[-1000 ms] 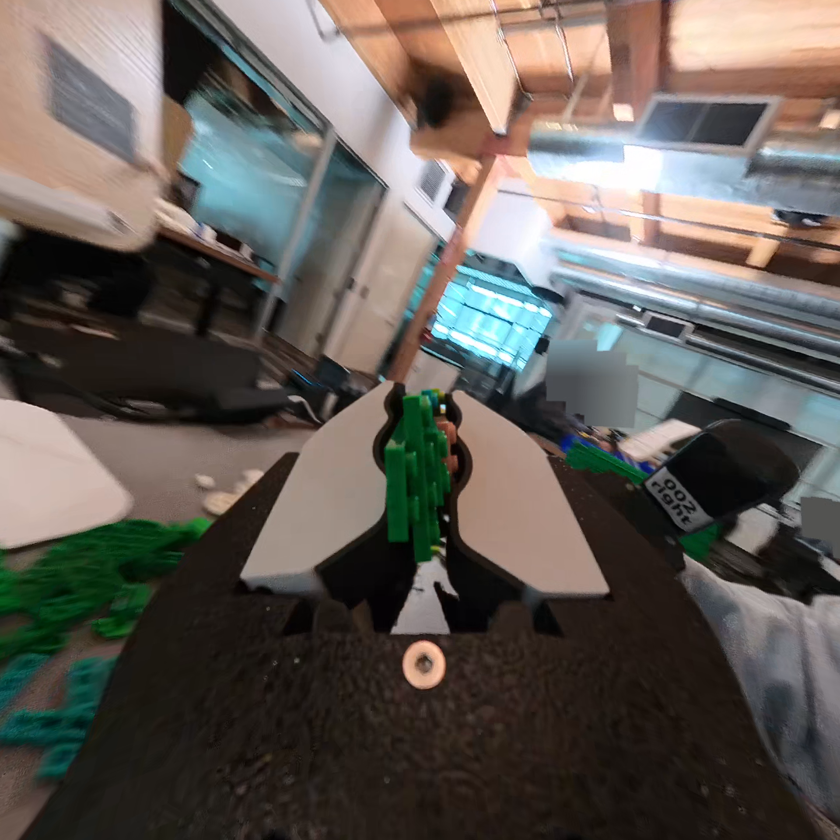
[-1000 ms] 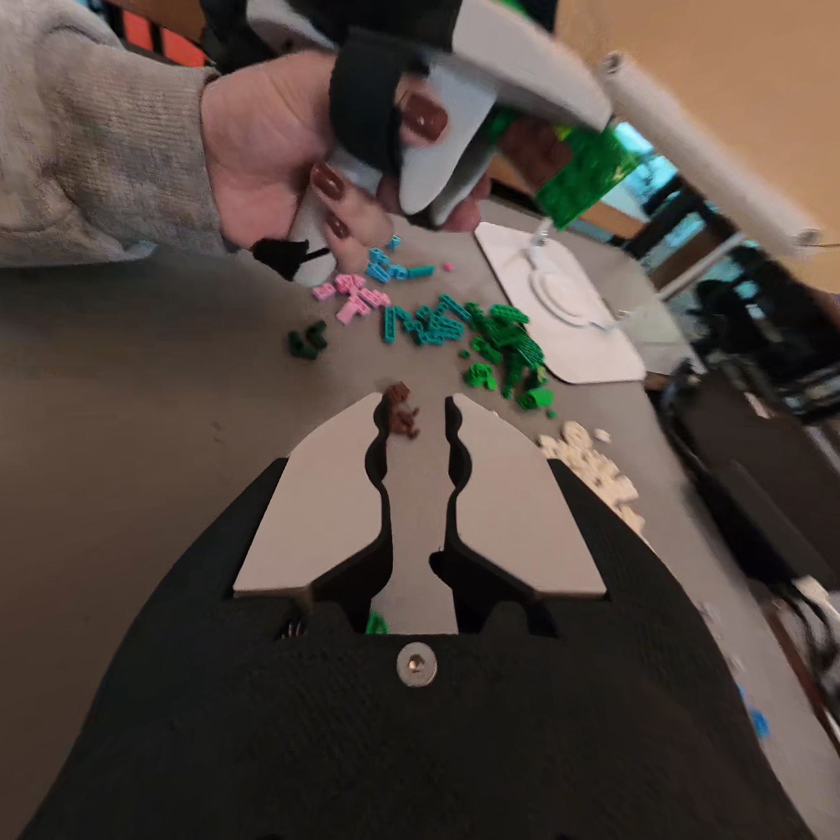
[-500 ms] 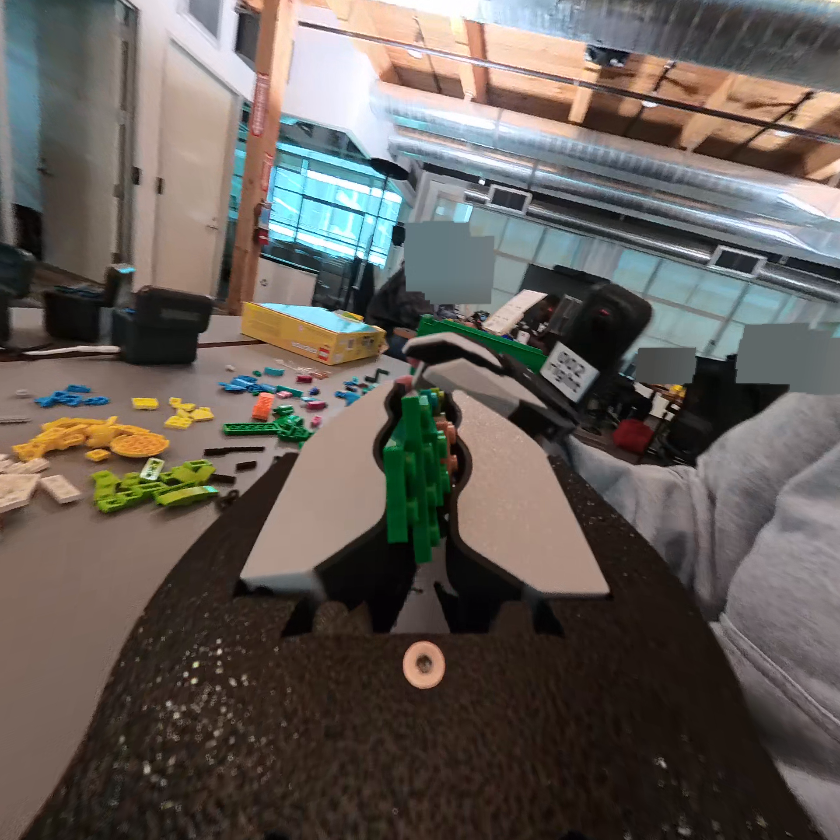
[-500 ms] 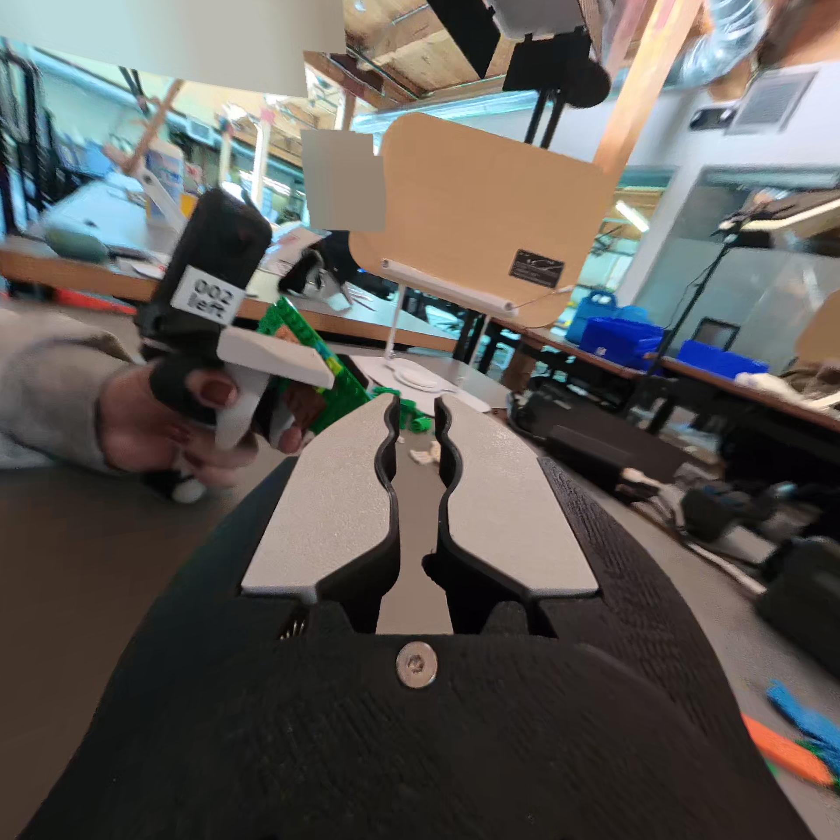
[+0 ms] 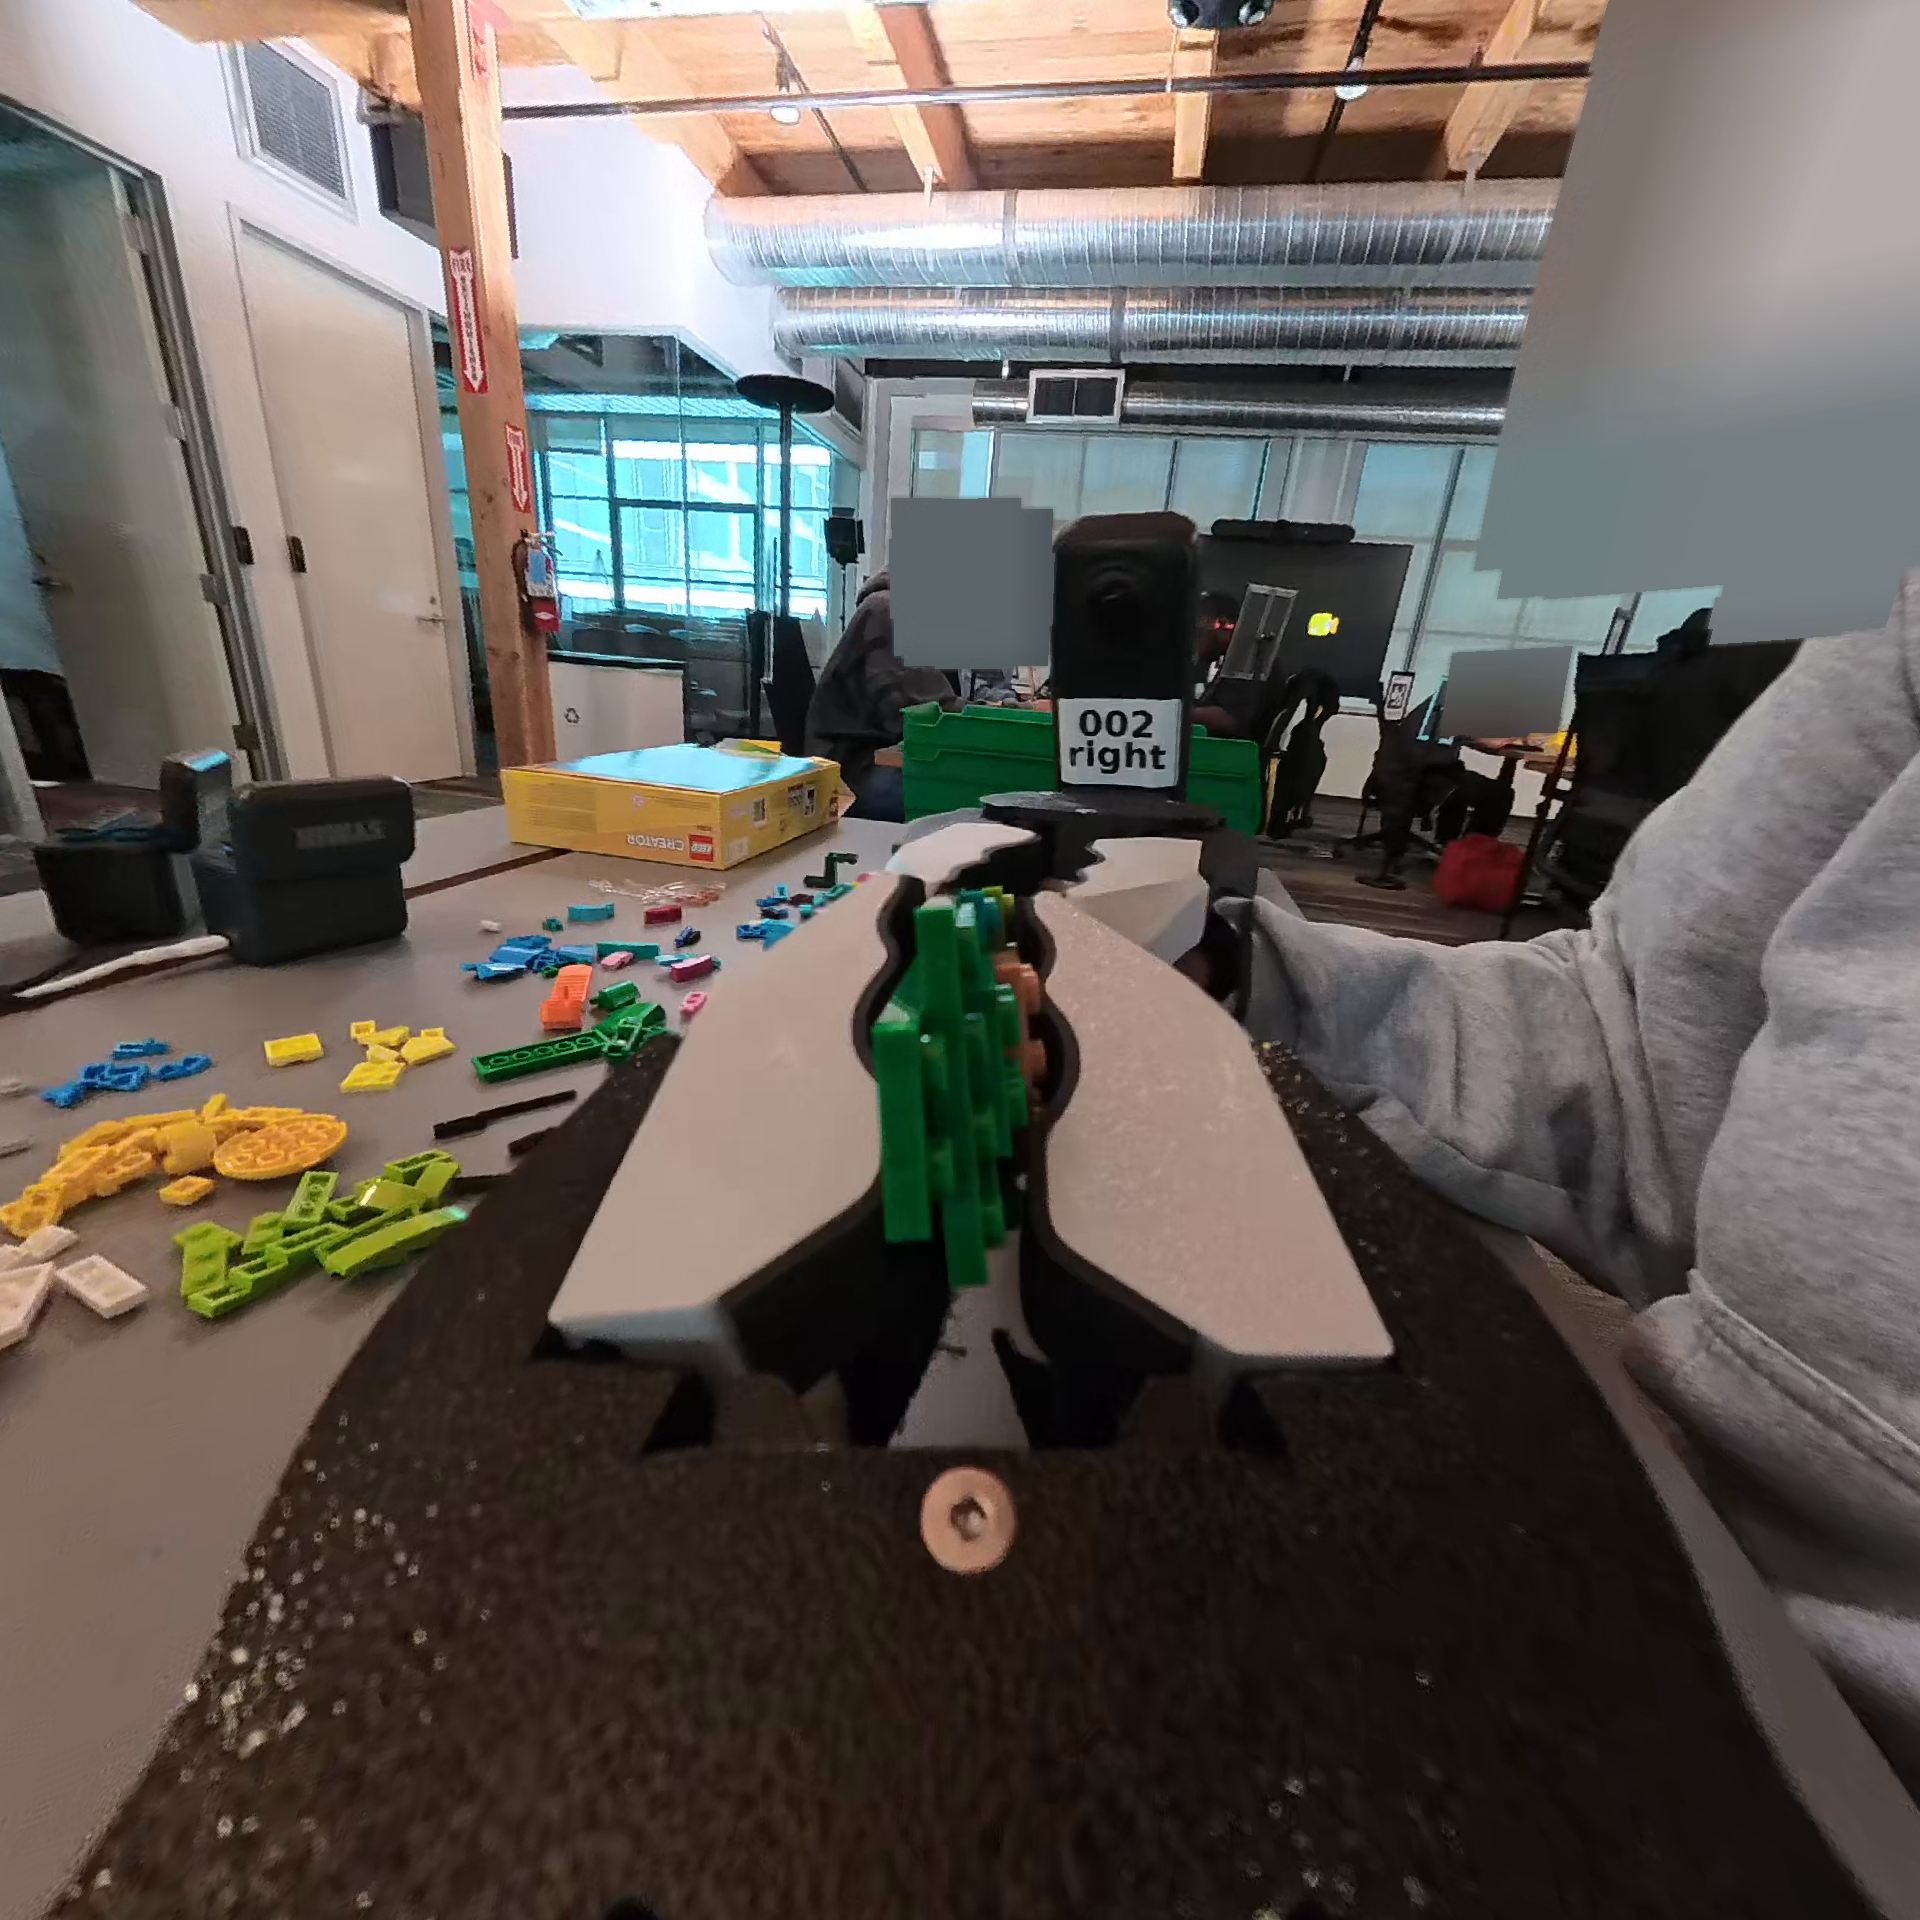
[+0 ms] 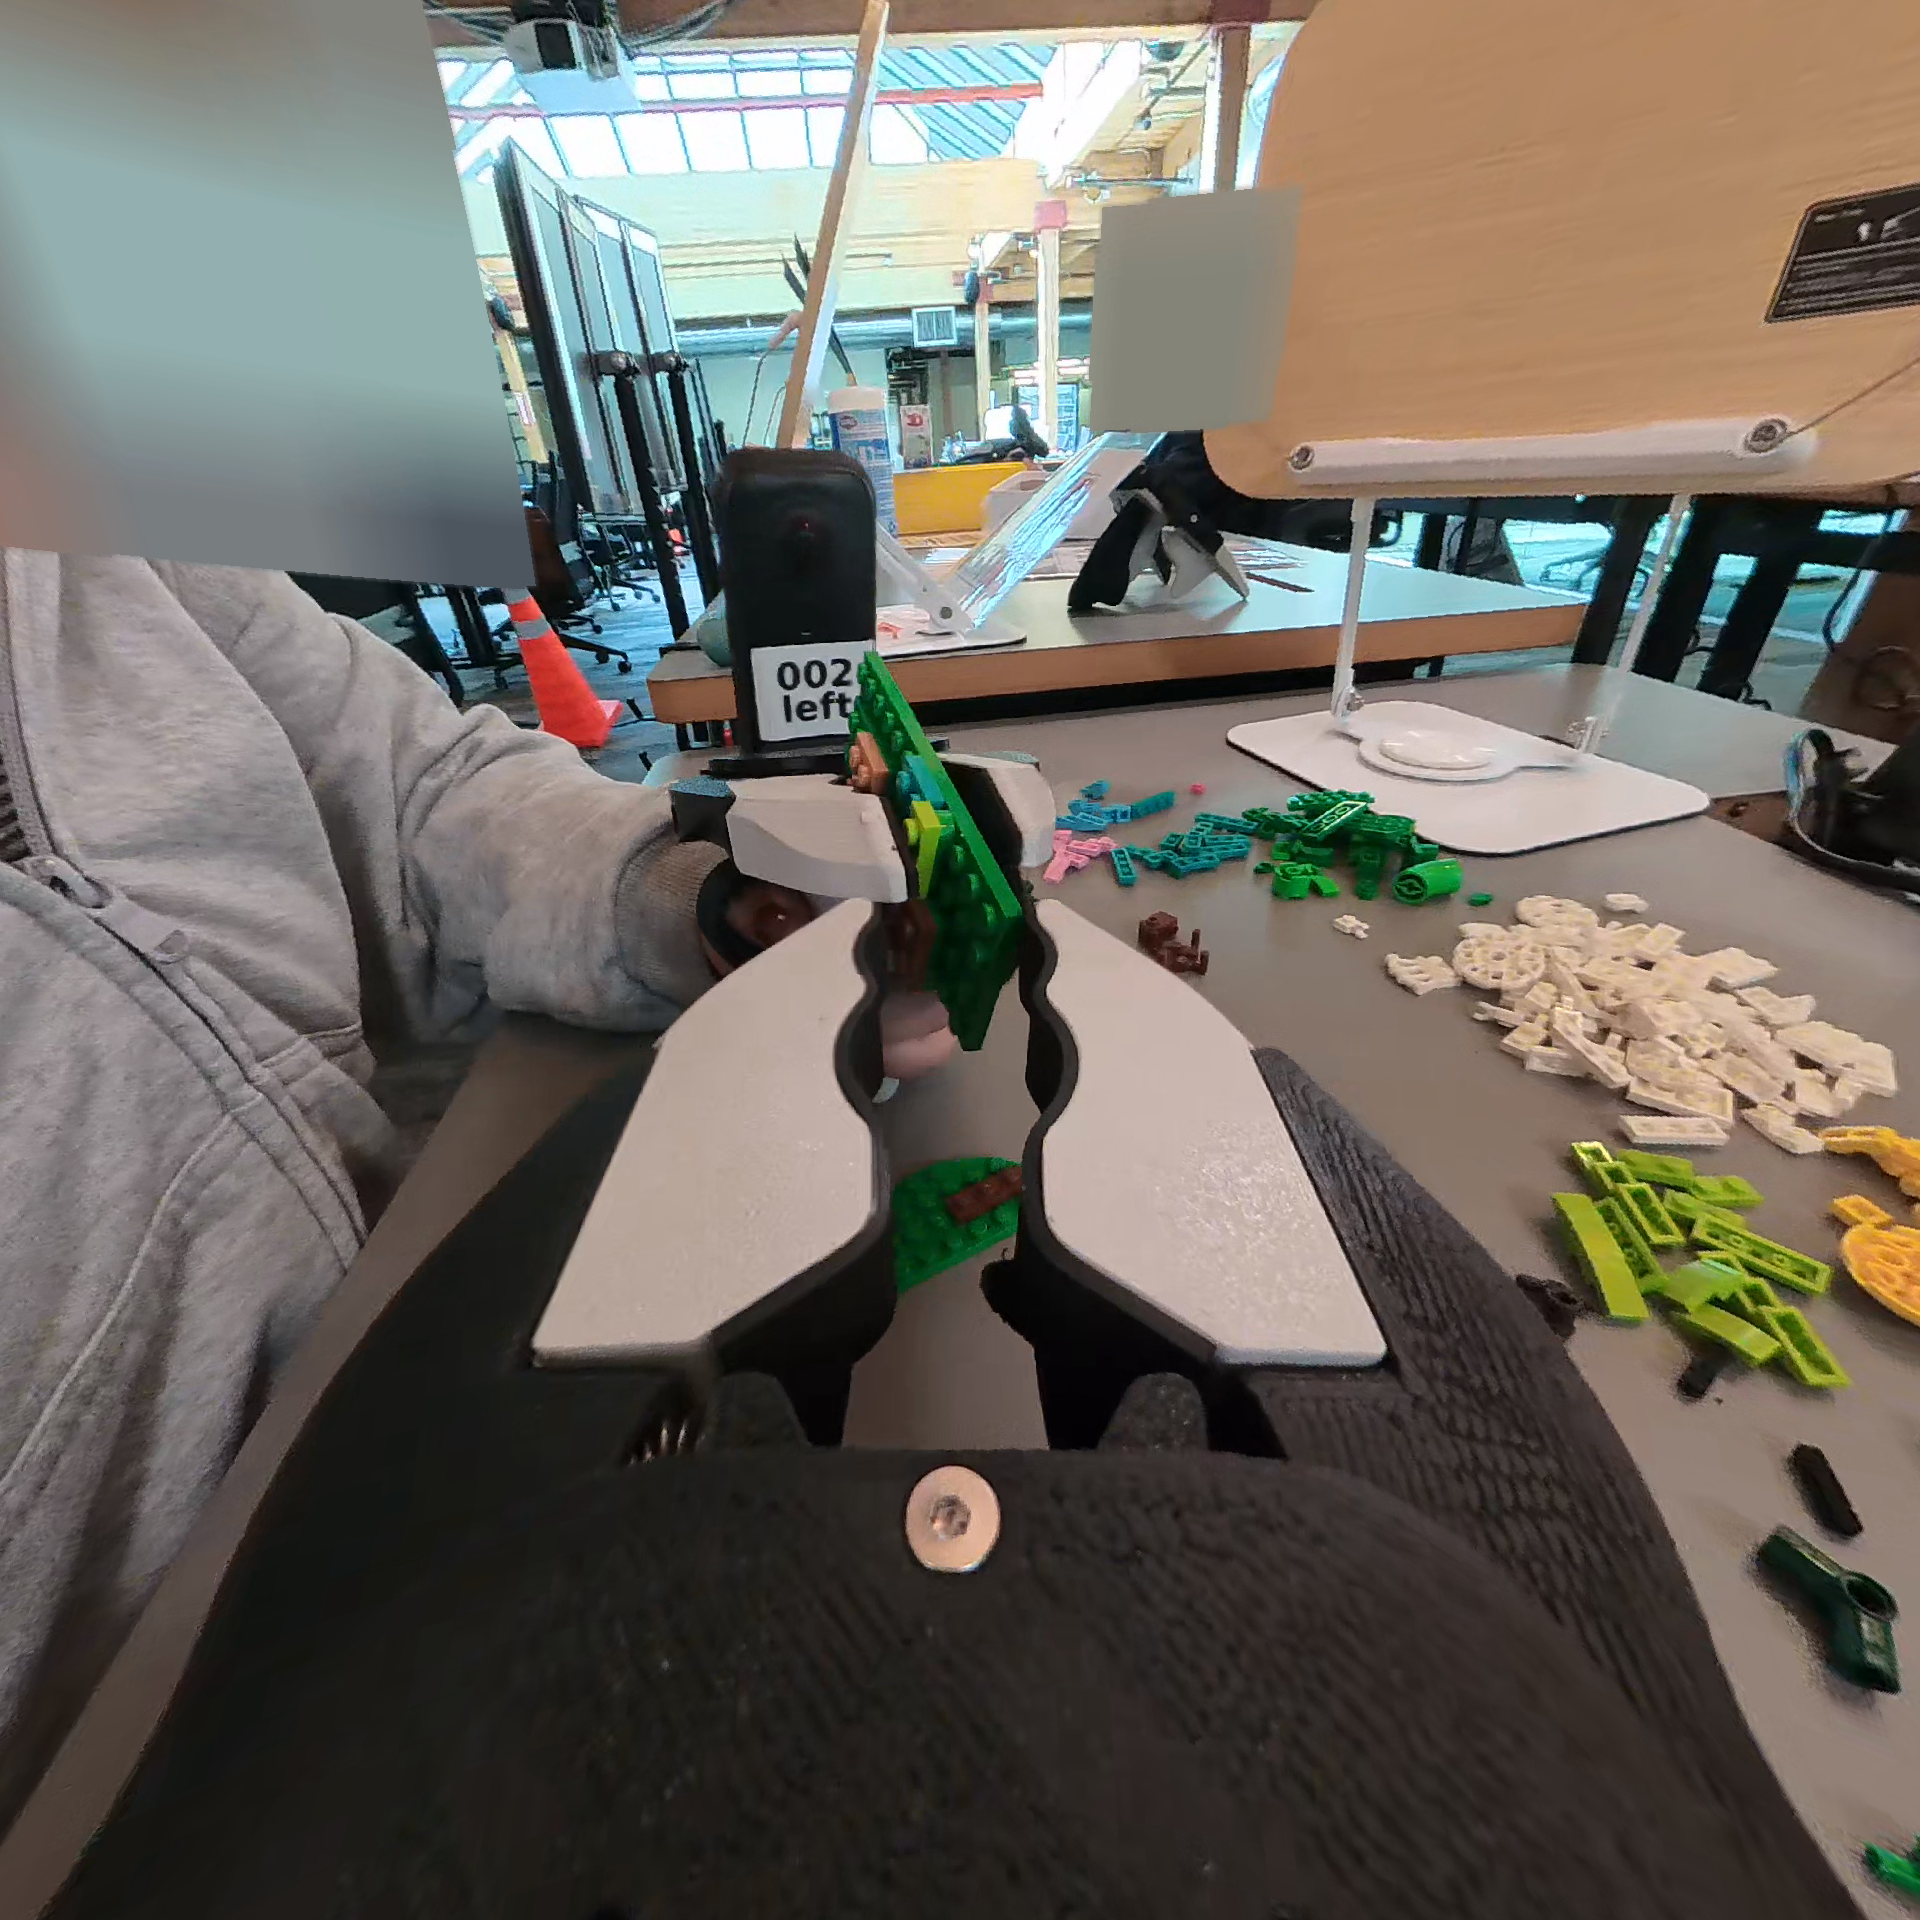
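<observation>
My left gripper is shut on a green brick plate that carries small orange, teal and lime bricks, and holds it on edge above the grey table. In the right wrist view the left gripper faces me with the plate tilted in its jaws. My right gripper meets it head on. Its jaws are parted, with the plate's lower end and a dark brown brick between the fingertips. I cannot tell whether the pads press. The right gripper also shows in the left wrist view, at the plate's far end.
Loose bricks lie in piles: white, lime, green and teal, brown, yellow. A round green plate lies under my right gripper. A yellow box, a black case and a white stand base stand farther off. Less than 4 cm separates the two grippers' tips. The black case is about 40 cm from both grippers' fingertips.
Both grippers swung round from apart to face each other. The left kept hold of the green plate. The right jaws narrowed on nothing, then widened, and the plate's end now sits between them.
</observation>
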`<state>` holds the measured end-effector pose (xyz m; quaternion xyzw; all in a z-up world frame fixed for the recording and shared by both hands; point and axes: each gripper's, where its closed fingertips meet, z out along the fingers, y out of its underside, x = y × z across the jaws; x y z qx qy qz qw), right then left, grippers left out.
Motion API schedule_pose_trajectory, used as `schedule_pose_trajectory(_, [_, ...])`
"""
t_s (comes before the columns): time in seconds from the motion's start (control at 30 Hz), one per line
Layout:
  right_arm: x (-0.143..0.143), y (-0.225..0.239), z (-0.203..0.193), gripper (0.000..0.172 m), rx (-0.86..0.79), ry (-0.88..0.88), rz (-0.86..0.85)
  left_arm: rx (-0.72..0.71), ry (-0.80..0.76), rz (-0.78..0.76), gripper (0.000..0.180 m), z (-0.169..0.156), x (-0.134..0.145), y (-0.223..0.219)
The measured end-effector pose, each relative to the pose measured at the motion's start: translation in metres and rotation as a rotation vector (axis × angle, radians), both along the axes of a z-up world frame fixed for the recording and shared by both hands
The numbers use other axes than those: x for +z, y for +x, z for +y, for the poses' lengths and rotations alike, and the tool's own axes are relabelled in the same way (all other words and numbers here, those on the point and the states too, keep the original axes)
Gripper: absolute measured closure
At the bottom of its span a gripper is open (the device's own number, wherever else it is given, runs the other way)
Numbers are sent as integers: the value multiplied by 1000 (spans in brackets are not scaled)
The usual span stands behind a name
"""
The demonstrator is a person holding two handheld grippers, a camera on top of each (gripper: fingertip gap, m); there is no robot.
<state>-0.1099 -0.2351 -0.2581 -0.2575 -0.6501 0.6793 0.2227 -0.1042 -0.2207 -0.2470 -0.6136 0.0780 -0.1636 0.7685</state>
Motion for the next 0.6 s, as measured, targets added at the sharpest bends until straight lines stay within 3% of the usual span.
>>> schedule_pose_trajectory(0.37, [3,1,1,168,40,-58,-41,-227,-101,-207,157,-1,-5,4])
schedule_pose_trajectory(0.6, [9,-7,21,168,-32,-141,-83,-143,-139,-146,143,-1,-10,-19])
